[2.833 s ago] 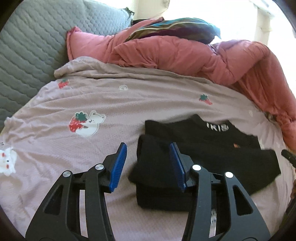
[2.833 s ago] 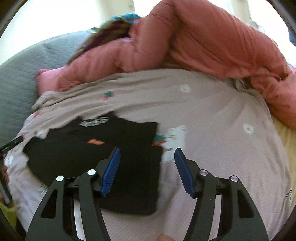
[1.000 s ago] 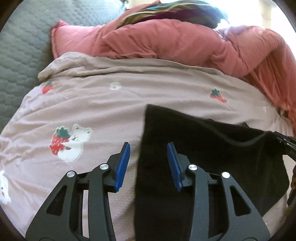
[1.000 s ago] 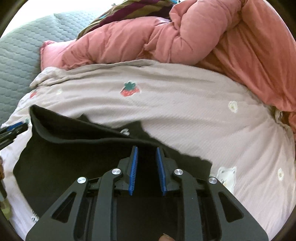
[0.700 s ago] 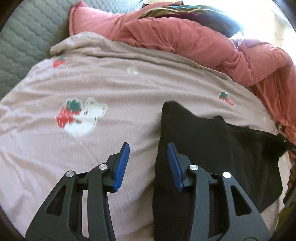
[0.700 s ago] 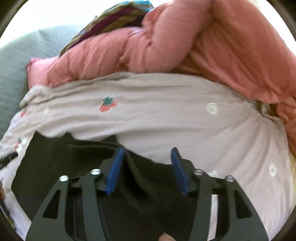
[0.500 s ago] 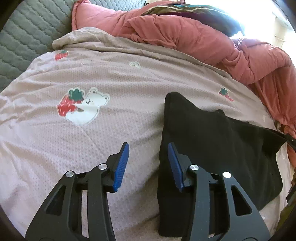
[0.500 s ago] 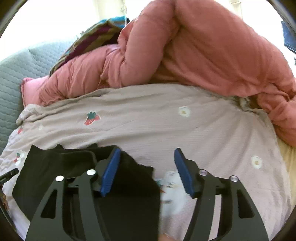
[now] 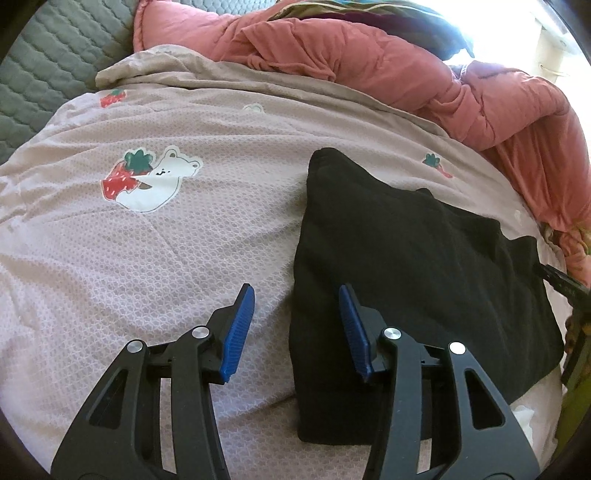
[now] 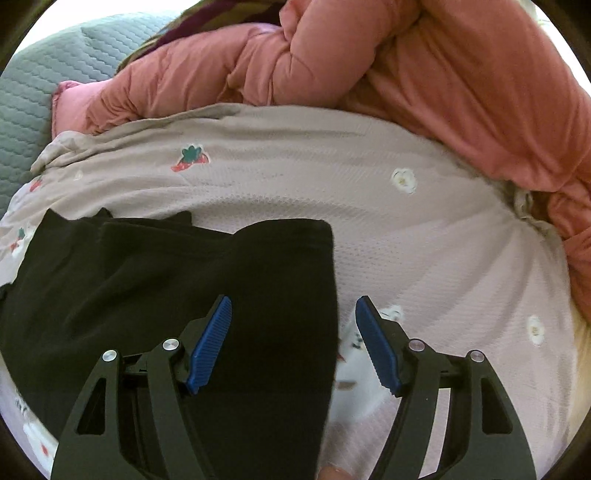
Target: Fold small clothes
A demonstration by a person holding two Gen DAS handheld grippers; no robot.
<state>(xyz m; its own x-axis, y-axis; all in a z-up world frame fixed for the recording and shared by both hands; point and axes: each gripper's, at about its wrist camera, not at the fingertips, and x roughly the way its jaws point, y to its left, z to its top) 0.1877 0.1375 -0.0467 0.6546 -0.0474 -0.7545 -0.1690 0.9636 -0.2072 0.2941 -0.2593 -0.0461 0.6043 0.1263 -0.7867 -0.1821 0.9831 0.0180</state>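
A bed is being covered by a pale pink sheet (image 9: 207,236) printed with strawberries and bears; the sheet is being seen across most of both views (image 10: 424,258). A grey quilted headboard (image 9: 55,62) is being shown at the far left edge (image 10: 40,92). A salmon-pink duvet (image 9: 369,62) is being bunched along the far side of the sheet and down the right edge, and it is being seen filling the top of the right wrist view too (image 10: 424,74). A striped dark cloth (image 9: 388,14) is being glimpsed lying on top of the duvet.

A black garment (image 9: 406,258) is being laid flat on the sheet in a folded rectangle, with its left edge running straight toward the camera. In the right wrist view the garment (image 10: 184,295) is being seen with a second layer edge showing near its far side.

The left hand-held gripper (image 9: 297,328) is being held wide, nothing between its blue pads (image 9: 238,328); the garment's left edge is being straddled, one finger over bare sheet, the other over black cloth. The right hand-held gripper (image 10: 293,345) is being held wide as well, gripping nothing, with the garment's right edge lying between its fingers. A bear-and-strawberry print (image 9: 147,177) is being shown on the sheet, well left of the garment.
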